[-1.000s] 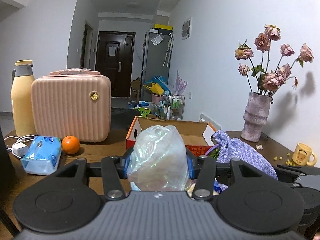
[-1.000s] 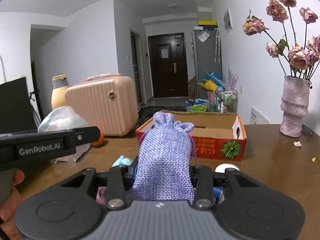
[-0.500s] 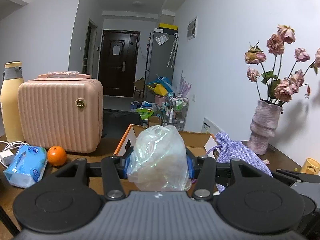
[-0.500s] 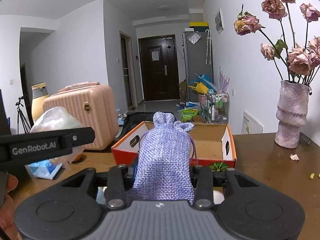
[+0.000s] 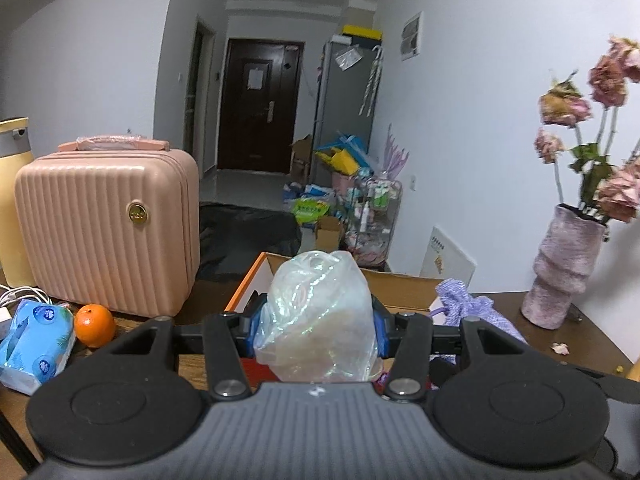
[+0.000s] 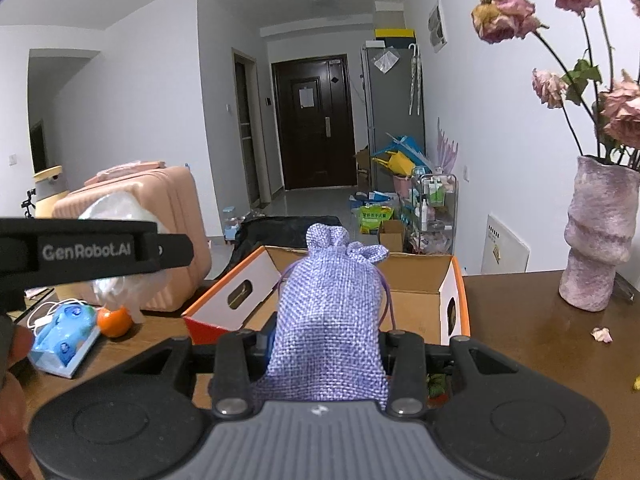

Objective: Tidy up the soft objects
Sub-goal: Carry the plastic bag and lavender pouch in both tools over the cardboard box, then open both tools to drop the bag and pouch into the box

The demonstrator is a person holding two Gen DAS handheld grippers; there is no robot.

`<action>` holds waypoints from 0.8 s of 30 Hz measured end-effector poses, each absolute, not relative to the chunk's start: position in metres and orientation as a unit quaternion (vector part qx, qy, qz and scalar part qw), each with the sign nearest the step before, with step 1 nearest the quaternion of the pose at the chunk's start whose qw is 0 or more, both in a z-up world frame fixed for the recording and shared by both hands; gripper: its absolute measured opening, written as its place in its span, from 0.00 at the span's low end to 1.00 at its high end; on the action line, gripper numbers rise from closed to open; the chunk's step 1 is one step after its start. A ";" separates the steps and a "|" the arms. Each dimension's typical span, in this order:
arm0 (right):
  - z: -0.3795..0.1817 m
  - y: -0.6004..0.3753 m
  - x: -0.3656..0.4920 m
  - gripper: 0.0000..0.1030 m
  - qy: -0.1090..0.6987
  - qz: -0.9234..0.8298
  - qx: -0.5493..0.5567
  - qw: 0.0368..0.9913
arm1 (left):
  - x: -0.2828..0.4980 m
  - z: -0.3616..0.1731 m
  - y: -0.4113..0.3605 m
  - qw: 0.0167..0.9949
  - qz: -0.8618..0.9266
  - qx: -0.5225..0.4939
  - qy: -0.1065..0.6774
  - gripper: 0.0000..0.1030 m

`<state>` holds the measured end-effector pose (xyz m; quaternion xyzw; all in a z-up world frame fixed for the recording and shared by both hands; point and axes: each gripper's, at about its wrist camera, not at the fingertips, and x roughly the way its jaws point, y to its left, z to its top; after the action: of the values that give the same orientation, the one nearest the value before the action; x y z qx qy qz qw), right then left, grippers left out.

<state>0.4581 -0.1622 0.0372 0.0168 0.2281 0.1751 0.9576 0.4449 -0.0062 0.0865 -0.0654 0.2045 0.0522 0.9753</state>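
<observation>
My left gripper (image 5: 318, 322) is shut on a clear plastic bag (image 5: 320, 316) with something pale inside, held in the air near the left end of an open orange cardboard box (image 5: 250, 286). My right gripper (image 6: 326, 344) is shut on a purple drawstring cloth pouch (image 6: 332, 312), held upright in front of the same box (image 6: 416, 280). The pouch also shows at the right in the left wrist view (image 5: 466, 306). The left gripper and its bag show at the left in the right wrist view (image 6: 116, 248).
A pink ridged case (image 5: 108, 228), an orange (image 5: 94, 325), a blue tissue pack (image 5: 34, 342) and a yellow flask (image 5: 12, 200) stand on the brown table at the left. A vase of dried roses (image 6: 596, 236) stands at the right.
Both grippers have risen and moved forward toward the box, each keeping its bag. The box's inside now shows more fully in the right wrist view.
</observation>
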 end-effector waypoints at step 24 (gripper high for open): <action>-0.002 -0.176 0.599 0.41 0.283 0.165 -0.005 0.945 | 0.597 0.034 -0.033 0.943 0.152 -0.031 0.295 0.54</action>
<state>0.5993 -0.1757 -0.0016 -0.0051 0.2834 0.1654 0.9446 0.5966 -0.0325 0.0345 -0.0309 0.2952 0.1520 0.9427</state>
